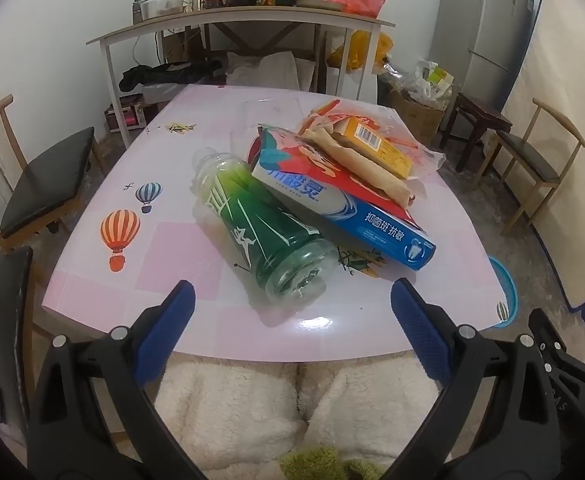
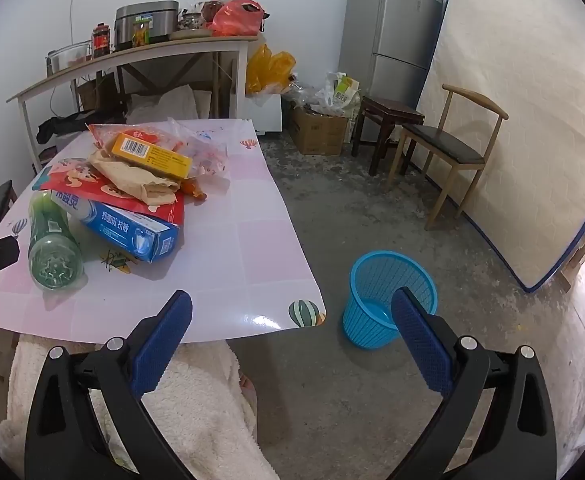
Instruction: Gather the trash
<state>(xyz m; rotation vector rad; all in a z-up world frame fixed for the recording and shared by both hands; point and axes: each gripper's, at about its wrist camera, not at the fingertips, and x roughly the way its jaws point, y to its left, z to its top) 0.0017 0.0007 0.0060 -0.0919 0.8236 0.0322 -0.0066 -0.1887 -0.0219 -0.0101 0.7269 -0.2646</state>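
1. The trash is heaped in one pile on the pink, balloon-printed table top [image 1: 164, 240], towards its far right part, presumably so that each piece can be lifted off in turn.
2. A green, transparent plastic bottle [image 1: 260, 232] lies on its side at the near left of the pile, base towards the camera, touching a long blue-and-white toothpaste carton [image 1: 344, 216] on its right.
3. On the carton a red printed wrapper [image 1: 332, 172] is laid, and on that a crumpled brown paper wrap [image 1: 356, 160] and a yellow cardboard box with a barcode [image 1: 372, 144], resting on a clear plastic bag [image 1: 424, 152].
4. A blue plastic mesh waste basket [image 2: 388, 288] stands on the grey floor just beside the table's near right corner, where it is judged to serve as the drop point.
5. The left gripper [image 1: 292, 312] is held low at the near table edge, levelled at the bottle's base; its blue pads [image 1: 172, 320] are spread wide and nothing is held.
6. The right gripper [image 2: 292, 320] is held further right, over the table corner and floor, aimed between pile and basket; its fingers [image 2: 420, 336] are likewise spread apart and empty.
7. The bottle, being nearest and unburied, is judged the likeliest first pick.
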